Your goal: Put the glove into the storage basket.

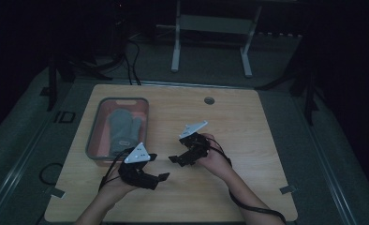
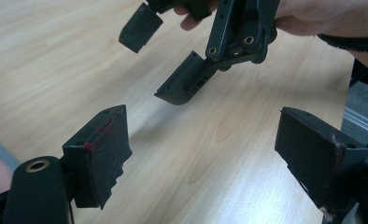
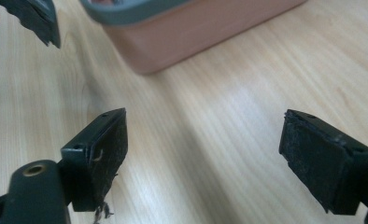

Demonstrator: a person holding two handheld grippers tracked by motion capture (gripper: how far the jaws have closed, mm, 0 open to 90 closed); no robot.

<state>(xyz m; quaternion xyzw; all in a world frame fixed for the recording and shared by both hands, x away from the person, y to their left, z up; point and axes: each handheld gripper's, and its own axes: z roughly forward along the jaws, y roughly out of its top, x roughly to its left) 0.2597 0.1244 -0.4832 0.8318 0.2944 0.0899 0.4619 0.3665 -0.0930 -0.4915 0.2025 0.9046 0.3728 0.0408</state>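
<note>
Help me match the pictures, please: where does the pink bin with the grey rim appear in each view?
High view: the pink bin sits left of centre on the table, a grey mitt inside.
Left gripper view: I cannot make it out with certainty; a blurred grey-and-pink patch at the left edge may be it.
Right gripper view: top centre, its wall under the grey rim.
Shared landmark: the wooden tabletop.

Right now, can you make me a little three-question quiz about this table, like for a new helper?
1. True or false: the grey oven mitt lies inside the pink bin.
2. Which gripper is nearer the bin: the left gripper or the right gripper?
3. Fill in: both grippers have their jaws ____, holding nothing.

Key: 1 true. 2 left gripper. 3 open.
</note>
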